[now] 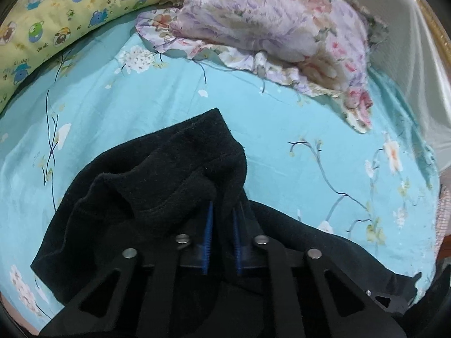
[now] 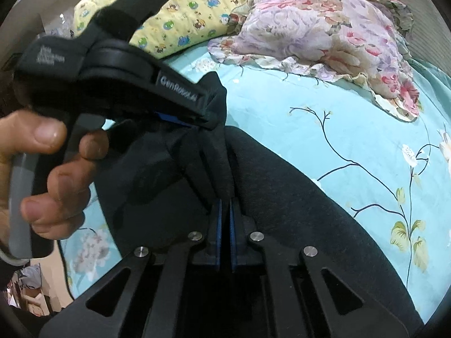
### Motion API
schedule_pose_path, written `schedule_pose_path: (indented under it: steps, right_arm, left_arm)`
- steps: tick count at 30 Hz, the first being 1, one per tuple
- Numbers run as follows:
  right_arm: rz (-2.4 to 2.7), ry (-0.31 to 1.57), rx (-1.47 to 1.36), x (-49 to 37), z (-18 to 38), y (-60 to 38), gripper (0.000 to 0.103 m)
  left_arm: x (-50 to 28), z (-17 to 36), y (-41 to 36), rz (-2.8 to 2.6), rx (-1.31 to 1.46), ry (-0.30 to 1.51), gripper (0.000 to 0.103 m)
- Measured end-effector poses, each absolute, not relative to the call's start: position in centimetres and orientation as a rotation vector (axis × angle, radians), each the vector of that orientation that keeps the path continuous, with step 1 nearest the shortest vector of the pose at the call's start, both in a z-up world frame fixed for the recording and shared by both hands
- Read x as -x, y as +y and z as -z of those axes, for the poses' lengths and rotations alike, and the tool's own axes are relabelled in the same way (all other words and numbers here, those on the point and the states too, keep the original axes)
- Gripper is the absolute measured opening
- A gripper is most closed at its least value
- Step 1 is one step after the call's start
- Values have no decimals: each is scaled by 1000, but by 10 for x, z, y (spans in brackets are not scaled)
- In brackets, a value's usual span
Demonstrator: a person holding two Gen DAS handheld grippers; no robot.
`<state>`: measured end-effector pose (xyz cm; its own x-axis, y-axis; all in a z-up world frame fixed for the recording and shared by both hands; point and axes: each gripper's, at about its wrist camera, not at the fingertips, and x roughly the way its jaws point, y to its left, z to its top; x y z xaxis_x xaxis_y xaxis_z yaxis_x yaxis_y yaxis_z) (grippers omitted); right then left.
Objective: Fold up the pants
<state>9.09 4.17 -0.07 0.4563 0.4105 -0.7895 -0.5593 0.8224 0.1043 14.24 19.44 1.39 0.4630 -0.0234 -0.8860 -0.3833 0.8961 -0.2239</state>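
In the left wrist view, at six o'clock, the left gripper has its jaws closed on a bunched fold of the black pants; the blue pads press the cloth from both sides. The pants spread from the jaws toward eight o'clock and four o'clock, lying on the bed sheet, turquoise with a branch-and-blossom print.

In the right wrist view, the right gripper sits likewise at six o'clock, jaws closed on a raised ridge of the same pants, with dark cloth falling away toward four o'clock. At nine o'clock a hand grips the handle of the left gripper, whose jaws clamp the cloth just beyond, near ten o'clock.

Farther off, toward one o'clock in both views, lies a floral pillow with a frilled edge. At eleven o'clock rests a yellow pillow printed with cartoon bears.
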Motion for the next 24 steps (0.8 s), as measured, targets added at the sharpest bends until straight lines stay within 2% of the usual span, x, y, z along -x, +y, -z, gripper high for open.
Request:
schedule_pose_path:
  steps: [2,12,17,24]
  right_arm:
    - [-608,915,166,-87,-4,43,6]
    - [-694,887,176,-48,-36,67,5]
    - [-720,890,192,-32,-41,86,5]
    - [-703,920,212,-28,-26,98,5]
  left_arm:
    - [-131,-19,197,-201,450,1050,5]
    - [-52,-41,230,-105,656,870,5]
    - [-13,-38,252,-87,731,799,5]
    - [13,-15,272,-91,806,794,5]
